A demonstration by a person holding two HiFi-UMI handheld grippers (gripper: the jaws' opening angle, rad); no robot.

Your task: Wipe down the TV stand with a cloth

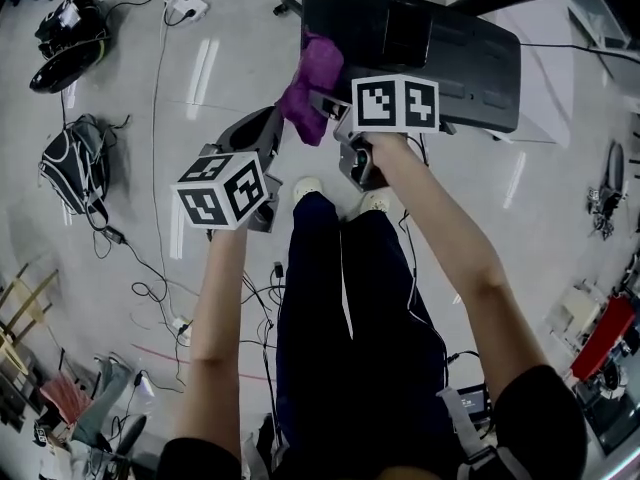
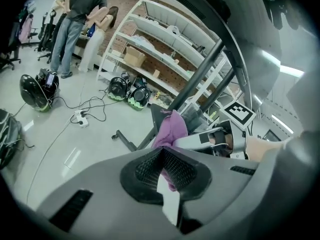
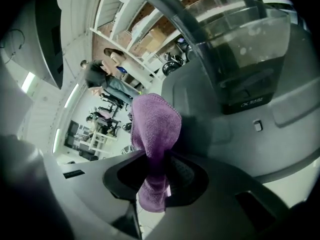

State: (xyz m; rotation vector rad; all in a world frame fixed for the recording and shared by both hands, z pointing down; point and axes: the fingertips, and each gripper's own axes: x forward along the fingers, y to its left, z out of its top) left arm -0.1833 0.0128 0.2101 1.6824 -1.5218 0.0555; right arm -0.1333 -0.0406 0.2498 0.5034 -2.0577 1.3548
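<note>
Purple cloth (image 1: 312, 86) hangs pinched in your right claw (image 3: 157, 170), at the left edge of the black TV stand (image 1: 440, 48); contact with the stand can't be confirmed. Cloth is bunched between those jaws, with its tail drooping below them. Your left claw (image 2: 162, 156) sits just left of the cloth, jaws pressed together, nothing clearly between them. Below is the pale floor (image 1: 520, 188), with loose cables (image 1: 160, 268) and a backpack (image 1: 75, 163) at far left.
</note>
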